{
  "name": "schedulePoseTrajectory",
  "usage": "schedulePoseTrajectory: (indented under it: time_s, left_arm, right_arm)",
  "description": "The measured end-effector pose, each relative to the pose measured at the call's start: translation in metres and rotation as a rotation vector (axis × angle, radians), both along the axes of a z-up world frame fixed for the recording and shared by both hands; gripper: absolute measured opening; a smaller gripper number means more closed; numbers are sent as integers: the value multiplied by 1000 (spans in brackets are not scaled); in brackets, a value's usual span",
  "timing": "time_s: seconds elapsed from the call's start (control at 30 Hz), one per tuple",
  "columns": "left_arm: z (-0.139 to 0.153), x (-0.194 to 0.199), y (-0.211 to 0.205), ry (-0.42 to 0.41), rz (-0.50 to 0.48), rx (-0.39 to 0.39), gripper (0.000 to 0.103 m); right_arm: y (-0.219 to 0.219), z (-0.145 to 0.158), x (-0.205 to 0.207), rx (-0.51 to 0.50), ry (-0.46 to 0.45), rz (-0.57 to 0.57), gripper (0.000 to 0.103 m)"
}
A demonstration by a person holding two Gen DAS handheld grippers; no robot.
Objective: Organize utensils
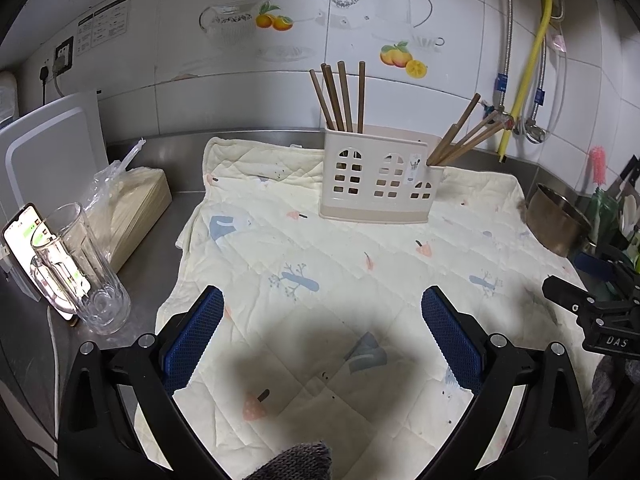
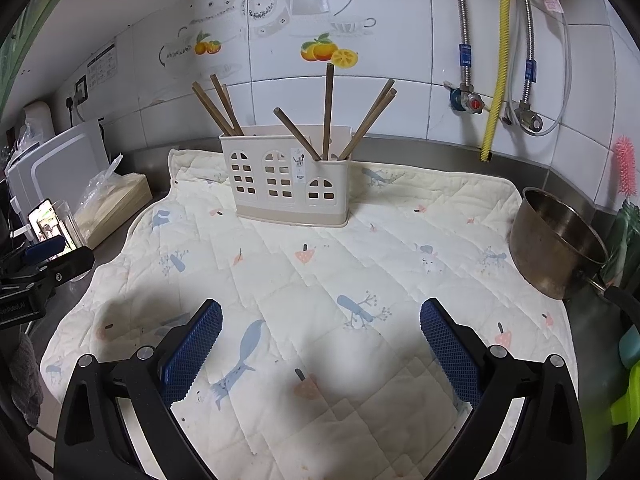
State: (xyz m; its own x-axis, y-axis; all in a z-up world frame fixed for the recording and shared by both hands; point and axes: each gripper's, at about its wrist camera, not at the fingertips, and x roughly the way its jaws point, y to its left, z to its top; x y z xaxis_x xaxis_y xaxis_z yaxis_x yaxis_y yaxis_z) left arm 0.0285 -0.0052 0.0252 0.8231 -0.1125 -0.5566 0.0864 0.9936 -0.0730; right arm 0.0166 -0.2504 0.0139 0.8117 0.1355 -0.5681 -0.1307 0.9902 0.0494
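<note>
Both grippers, left (image 1: 322, 300) & right (image 2: 321, 312), hung wide, empty; chopsticks (image 2: 328, 112) already in holder (image 2: 288, 184) upper-center — looked done, nothing left to grab.

Chopsticks (image 2: 329, 112) in holder (image 2: 288, 188) on cloth (image 2: 320, 280).

Left gripper (image 1: 322, 308) hangs over quilted cloth (image 1: 320, 248), jaws wide, empty. Beige holder (image 1: 376, 178) upright on cloth, chopsticks (image 1: 340, 96) inside. Glass mug (image 1: 86, 268) on tabletop (image 1: 180, 200).

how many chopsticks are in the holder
8, as far as I can tell: four brown wooden chopsticks stand in the left end of the beige plastic cutlery holder, and four lean out of its right end. They overlap, so another may be hidden.
</note>
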Motion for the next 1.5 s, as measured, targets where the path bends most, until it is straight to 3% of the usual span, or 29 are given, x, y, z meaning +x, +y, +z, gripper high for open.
schedulePoseTrajectory:
  time_s: [1.5]
  left_arm:
    - [-7,3,-2,12,-24,40,98]
  right_arm:
    - [1,-5,2,-5,10,-1,96]
